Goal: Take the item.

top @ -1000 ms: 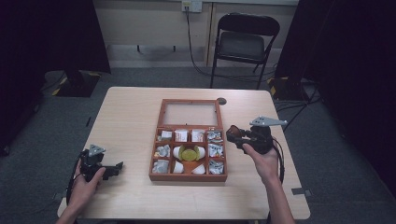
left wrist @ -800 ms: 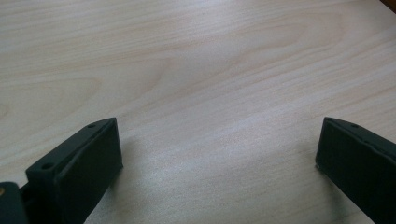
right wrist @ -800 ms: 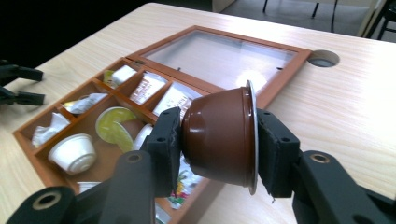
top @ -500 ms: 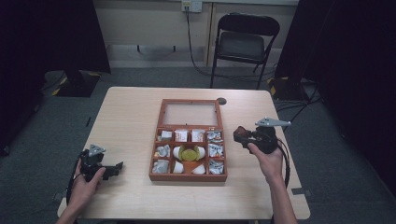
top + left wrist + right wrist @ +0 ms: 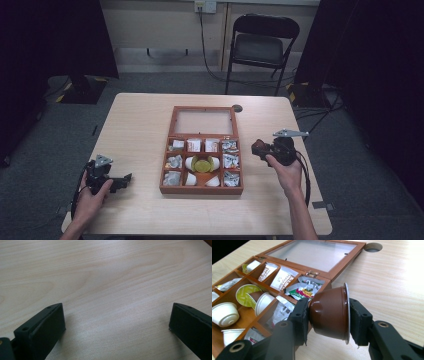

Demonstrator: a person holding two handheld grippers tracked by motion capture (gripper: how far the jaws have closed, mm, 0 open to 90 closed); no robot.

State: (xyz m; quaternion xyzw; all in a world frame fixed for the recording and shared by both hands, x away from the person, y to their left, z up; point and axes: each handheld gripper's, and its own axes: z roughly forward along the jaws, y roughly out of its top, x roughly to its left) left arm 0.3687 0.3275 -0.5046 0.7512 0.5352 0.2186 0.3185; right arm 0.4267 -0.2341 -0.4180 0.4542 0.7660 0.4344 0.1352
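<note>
Nearest the person, the left tool (image 5: 111, 181) lay low over the surface (image 5: 140, 125), well to the left of the wooden box (image 5: 202, 150), its jaws wide apart with only bare wood grain between them; its tips were cut off at the bottom of the left gripper view. It had not shifted from the earlier pictures. The right tool (image 5: 328, 315) was clamped on a brown coffee capsule (image 5: 329, 313), held on its side just right of the box, the foil rim against one pad; in the high view the capsule (image 5: 259, 148) was a small dark blur. That hand had drawn back from the box's right edge and sunk lower. Inside the box, white capsules (image 5: 224, 313) and sachets (image 5: 279, 278) filled compartments, some cropped. Beyond lay the open glass lid (image 5: 203, 121).
</note>
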